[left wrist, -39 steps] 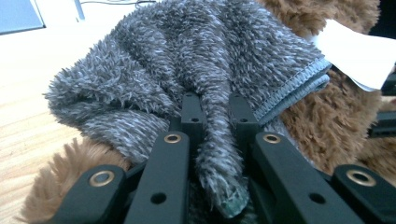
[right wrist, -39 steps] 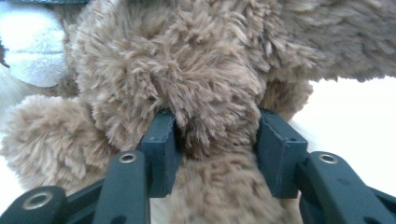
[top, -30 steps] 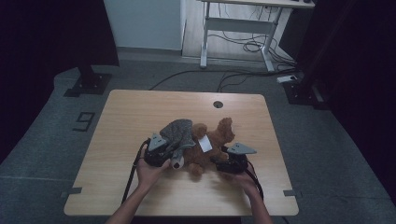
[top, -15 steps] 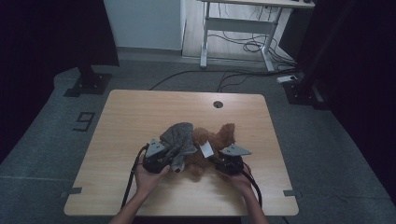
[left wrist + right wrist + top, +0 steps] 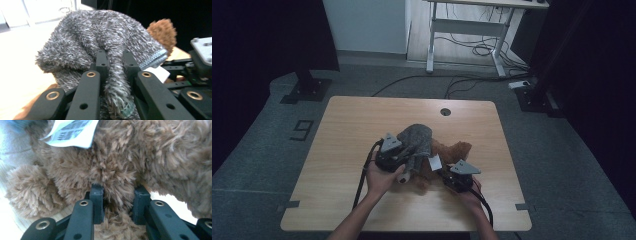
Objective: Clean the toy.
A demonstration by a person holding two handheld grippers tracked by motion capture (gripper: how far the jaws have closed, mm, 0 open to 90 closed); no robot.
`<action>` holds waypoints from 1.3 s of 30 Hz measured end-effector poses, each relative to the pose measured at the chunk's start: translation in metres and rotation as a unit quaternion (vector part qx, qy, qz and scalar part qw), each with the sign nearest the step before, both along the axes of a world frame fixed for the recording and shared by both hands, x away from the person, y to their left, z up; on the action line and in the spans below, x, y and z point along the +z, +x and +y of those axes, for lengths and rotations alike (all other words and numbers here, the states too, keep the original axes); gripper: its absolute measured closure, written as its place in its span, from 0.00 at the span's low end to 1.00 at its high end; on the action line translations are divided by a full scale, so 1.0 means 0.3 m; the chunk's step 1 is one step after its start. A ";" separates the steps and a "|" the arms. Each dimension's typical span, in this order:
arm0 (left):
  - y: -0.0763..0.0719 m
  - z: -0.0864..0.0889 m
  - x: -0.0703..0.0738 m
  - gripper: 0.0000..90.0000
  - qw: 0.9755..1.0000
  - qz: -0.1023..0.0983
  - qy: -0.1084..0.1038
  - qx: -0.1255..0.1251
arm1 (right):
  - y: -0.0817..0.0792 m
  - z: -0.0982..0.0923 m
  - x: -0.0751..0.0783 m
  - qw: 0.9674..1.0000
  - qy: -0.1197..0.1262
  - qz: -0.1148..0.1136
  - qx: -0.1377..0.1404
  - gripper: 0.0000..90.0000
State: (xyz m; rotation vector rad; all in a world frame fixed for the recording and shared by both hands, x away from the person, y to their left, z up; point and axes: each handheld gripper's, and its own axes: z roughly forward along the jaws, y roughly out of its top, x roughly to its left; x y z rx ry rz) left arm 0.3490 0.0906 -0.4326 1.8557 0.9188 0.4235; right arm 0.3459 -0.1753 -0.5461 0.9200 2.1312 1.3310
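Soft, light: left tool [image 5: 115,72] pinching fuzzy grey knitted garment [image 5: 100,37]; right tool [image 5: 117,202], just closed, pinching fluffy brown plush toy [image 5: 140,157] at 4 o'clock.

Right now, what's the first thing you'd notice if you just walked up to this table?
The fuzzy brown plush toy lying on the near half of the wooden table, with a white tag on it. The right gripper is pinching its fur, and the left gripper is clamped on a shaggy grey sock draped over the toy.
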 end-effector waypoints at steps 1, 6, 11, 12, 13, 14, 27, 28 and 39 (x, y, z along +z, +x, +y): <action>0.031 -0.022 -0.019 0.87 1.000 0.019 0.005 0.003 | 0.000 -0.001 -0.001 1.000 0.002 -0.001 -0.001 0.76; 0.050 0.010 -0.104 0.87 0.999 0.050 0.001 0.019 | 0.002 -0.007 -0.005 1.000 0.013 0.004 0.000 0.76; 0.010 0.108 -0.139 0.87 0.997 0.056 -0.045 0.018 | 0.003 -0.008 -0.002 1.000 0.022 0.012 0.009 0.77; 0.010 0.108 -0.139 0.87 0.997 0.056 -0.045 0.018 | 0.003 -0.008 -0.002 1.000 0.022 0.012 0.009 0.77; 0.002 0.115 -0.135 0.87 0.997 0.053 -0.044 0.018 | 0.002 -0.006 -0.002 1.000 0.022 0.012 0.008 0.77; -0.003 0.119 -0.132 0.86 0.998 0.051 -0.042 0.019 | 0.000 -0.006 -0.001 1.000 0.021 0.013 0.008 0.77; -0.041 0.291 -0.125 0.86 0.996 0.039 -0.051 0.064 | 0.002 -0.014 -0.002 1.000 0.022 0.011 0.013 0.77; -0.041 0.291 -0.125 0.87 0.996 0.039 -0.051 0.064 | 0.002 -0.014 -0.002 1.000 0.022 0.011 0.013 0.77; -0.056 0.397 -0.255 0.88 0.990 0.079 0.022 0.112 | 0.005 -0.015 -0.005 0.999 0.027 0.014 0.009 0.77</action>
